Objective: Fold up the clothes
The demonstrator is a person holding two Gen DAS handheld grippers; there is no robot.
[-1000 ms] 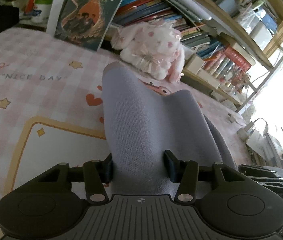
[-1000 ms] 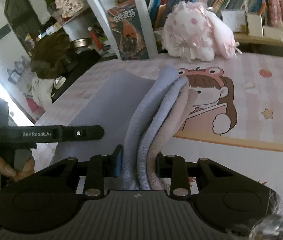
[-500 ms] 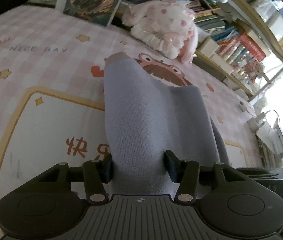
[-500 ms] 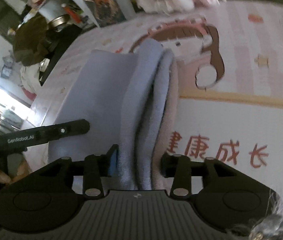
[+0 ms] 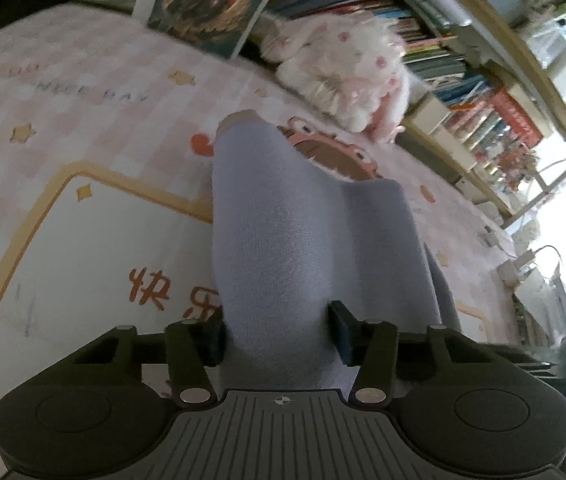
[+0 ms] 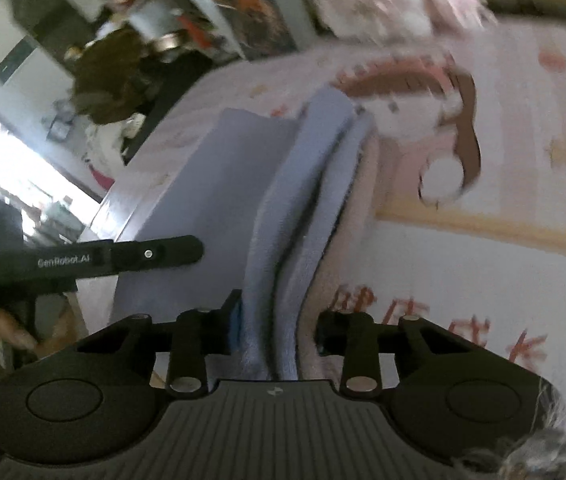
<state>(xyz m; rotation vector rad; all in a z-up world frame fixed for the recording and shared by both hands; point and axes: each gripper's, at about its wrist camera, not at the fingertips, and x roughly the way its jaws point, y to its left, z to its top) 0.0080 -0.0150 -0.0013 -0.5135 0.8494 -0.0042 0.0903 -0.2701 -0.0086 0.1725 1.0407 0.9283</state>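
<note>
Left tool (image 5: 279, 330) is clamped on a thick fold of the lavender garment (image 5: 303, 240), its pads pressed into the cloth; right tool (image 6: 277, 328) grips the bunched layers (image 6: 303, 208), jaws part open. The garment hangs above the pink cartoon mat (image 5: 83, 240), lower toward it than a second ago

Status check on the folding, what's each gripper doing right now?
Left gripper shut on the lavender garment. Right gripper shut on its bunched edge. Garment held up over the pink mat. Plush toy at the far edge, apart from it.
</note>
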